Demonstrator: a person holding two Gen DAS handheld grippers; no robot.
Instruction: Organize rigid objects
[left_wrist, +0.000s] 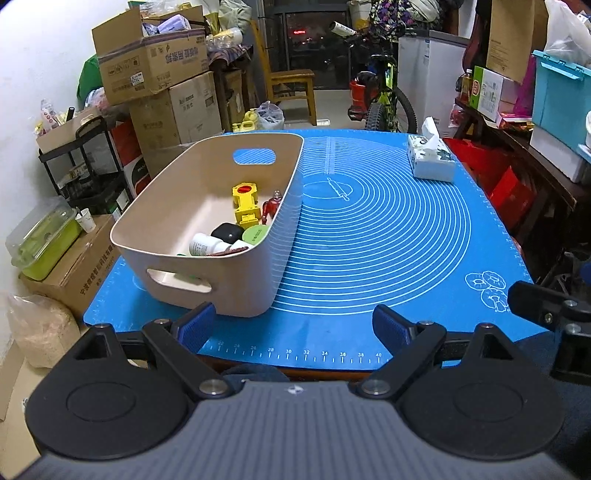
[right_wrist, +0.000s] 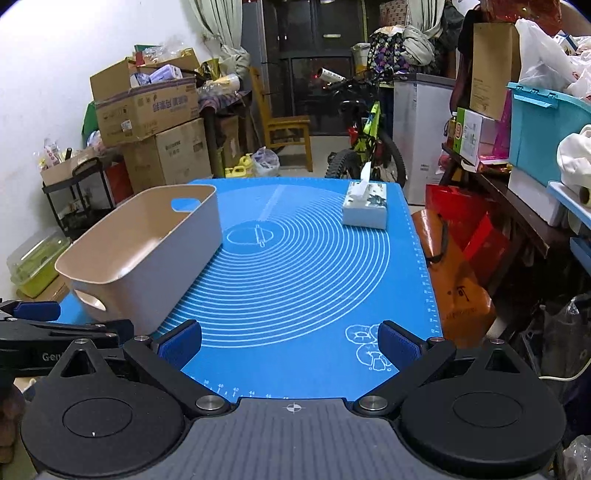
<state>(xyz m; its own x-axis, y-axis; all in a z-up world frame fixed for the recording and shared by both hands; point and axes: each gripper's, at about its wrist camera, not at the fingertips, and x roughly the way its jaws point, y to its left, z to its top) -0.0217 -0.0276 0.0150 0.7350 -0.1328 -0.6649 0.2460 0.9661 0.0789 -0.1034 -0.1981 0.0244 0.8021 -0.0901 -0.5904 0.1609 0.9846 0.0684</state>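
Left gripper (left_wrist: 293, 326): we see jaws wide, empty.
Right gripper (right_wrist: 290, 341): wide, empty.
Bin (left_wrist: 258, 273): mat's (left_wrist: 369, 258) left edge, holding our yellow toy (left_wrist: 245, 205).
Tissue box (left_wrist: 430, 158): far right corner.

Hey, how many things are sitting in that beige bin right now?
6 visible in the beige bin: yellow toy, red figure, black case, green round lid, white bottle, a dark reddish item at the near wall. More may be hidden.

Bin (left_wrist: 236, 280): beige, left on blue mat (left_wrist: 369, 240).
Inside, near right: yellow toy (left_wrist: 244, 205), red figure (left_wrist: 271, 206), black case (left_wrist: 226, 232), white bottle (left_wrist: 205, 244) (lying down).
Tissue box (left_wrist: 430, 158): far right.
L gripper (left_wrist: 293, 326): jaws wide, empty.
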